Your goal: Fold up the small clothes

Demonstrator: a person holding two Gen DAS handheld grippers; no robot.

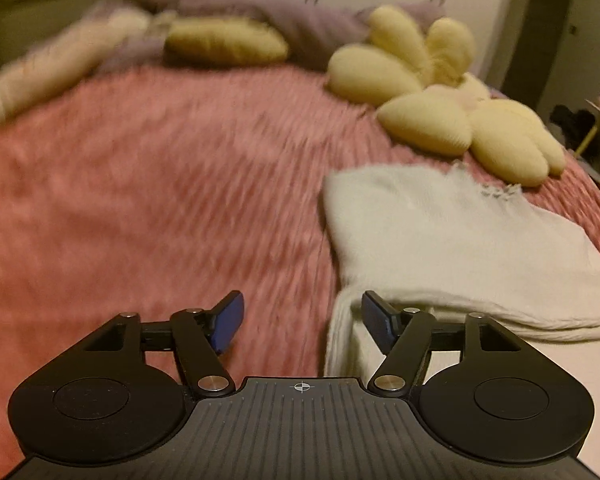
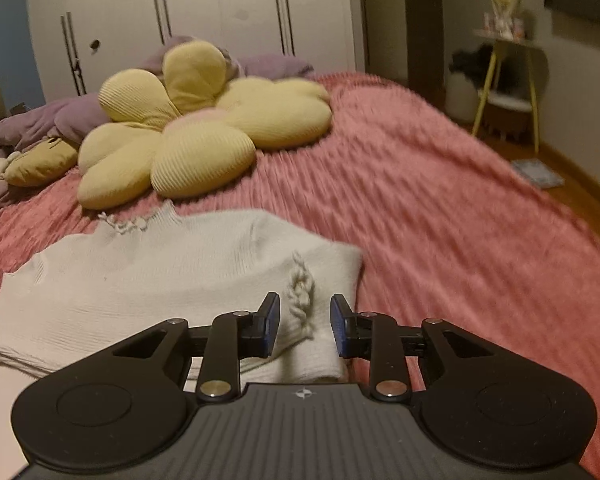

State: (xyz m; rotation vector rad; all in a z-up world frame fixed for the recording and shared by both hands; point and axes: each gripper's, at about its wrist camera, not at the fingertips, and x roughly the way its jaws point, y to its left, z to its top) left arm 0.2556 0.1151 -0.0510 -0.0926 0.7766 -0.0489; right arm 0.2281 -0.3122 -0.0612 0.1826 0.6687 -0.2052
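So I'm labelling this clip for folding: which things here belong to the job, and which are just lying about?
Job:
white knit top
left gripper, open
right gripper, open
pink bedspread, the work surface

Lying about:
yellow flower cushion
purple bedding
olive pillow
side table

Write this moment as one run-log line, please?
garment: white knit top folded on pink bedspread | left gripper: open, empty | right gripper: open, over top's edge

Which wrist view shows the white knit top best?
The right wrist view: the white knit top lies almost whole, with its frilled neckline and braided trim visible. The left wrist view shows only its left part, cut by the frame edge and blurred.
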